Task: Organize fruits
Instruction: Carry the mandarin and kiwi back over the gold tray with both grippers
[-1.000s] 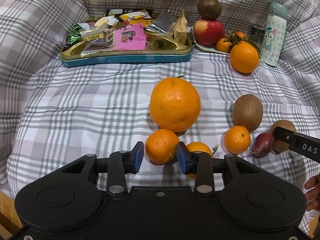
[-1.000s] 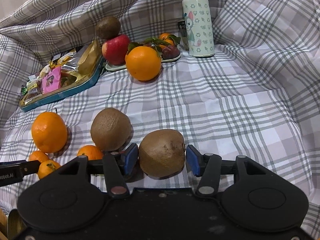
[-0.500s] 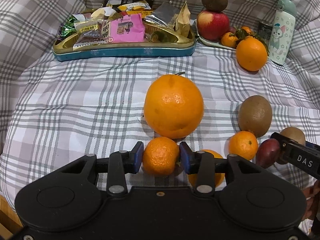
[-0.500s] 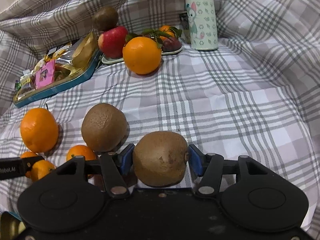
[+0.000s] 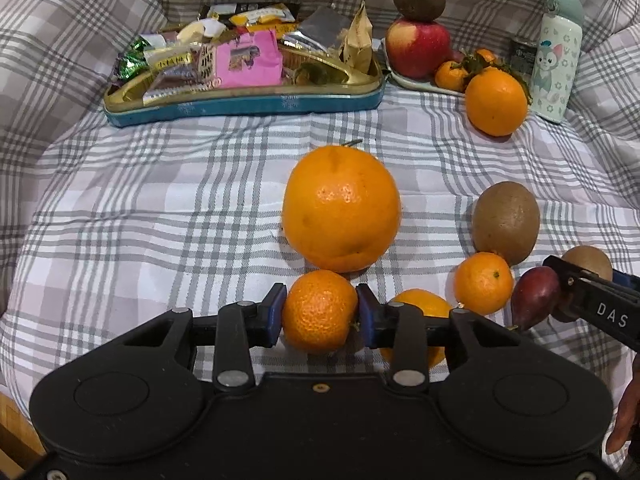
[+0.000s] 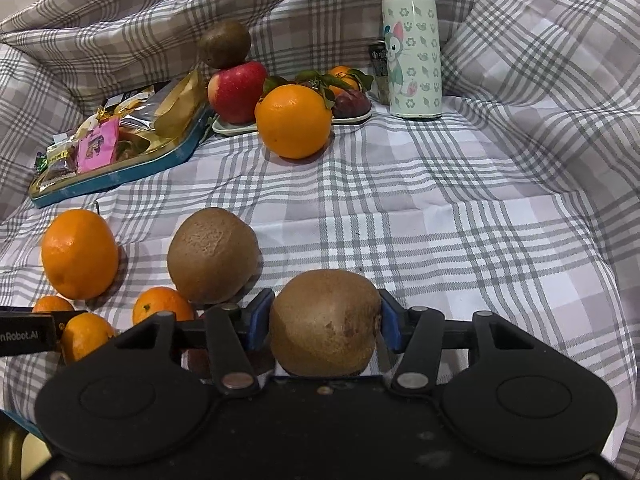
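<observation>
Now both jaws closing; mandarin (image 5: pixel 319 312) and kiwi (image 6: pixel 325 322) gripped, previously loose.

Both wrist views low, close, overlapping fruit

Left gripper (image 5: pixel 320 314): pitched steeply downward, jaws closing, blue pads (image 5: pixel 276 312) pressed on both sides of a small mandarin (image 5: pixel 319 312). Right gripper (image 6: pixel 326 322): likewise angled downward, jaws closing, pads (image 6: pixel 256 320) in contact with both flanks of a kiwi (image 6: pixel 325 320). Part of a hand (image 5: pixel 624 412) visible at the lower right edge of the left wrist view.
</observation>
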A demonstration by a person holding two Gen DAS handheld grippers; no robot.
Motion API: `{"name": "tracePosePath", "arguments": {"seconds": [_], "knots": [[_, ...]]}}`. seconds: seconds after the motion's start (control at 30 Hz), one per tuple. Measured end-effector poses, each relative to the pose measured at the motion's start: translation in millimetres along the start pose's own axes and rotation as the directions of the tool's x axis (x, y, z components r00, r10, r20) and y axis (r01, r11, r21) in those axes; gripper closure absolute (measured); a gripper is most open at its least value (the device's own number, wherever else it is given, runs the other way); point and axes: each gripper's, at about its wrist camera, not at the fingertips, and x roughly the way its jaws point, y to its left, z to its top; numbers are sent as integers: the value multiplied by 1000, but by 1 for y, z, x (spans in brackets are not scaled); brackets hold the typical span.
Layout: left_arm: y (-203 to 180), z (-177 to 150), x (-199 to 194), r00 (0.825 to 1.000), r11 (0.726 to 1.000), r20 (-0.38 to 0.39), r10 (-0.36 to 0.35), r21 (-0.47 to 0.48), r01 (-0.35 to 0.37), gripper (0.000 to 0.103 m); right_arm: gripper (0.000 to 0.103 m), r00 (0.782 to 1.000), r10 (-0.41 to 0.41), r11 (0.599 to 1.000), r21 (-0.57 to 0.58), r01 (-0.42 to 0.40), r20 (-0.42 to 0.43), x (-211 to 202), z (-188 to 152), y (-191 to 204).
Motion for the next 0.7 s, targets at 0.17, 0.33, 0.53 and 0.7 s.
{"name": "tracePosePath", "arguments": {"seconds": [0.17, 0.33, 0.53, 0.7], "knots": [[-2, 0, -12, 1000, 1000, 31, 5, 16, -6, 57, 47, 1000, -13, 1000, 19, 12, 10, -5, -1, -4], [0, -2, -23, 999, 1000, 38, -3, 10, 3, 57, 47, 999, -28, 998, 50, 27, 33, -14, 1, -12], [4, -7, -43, 998, 1000, 65, 3, 22, -4, 57, 47, 997, -29, 998, 61, 25, 65, -31, 4, -14], [11, -12, -60, 997, 1000, 71, -7, 0, 6, 57, 47, 997, -4, 998, 69, -1, 73, -48, 2, -13]]}}
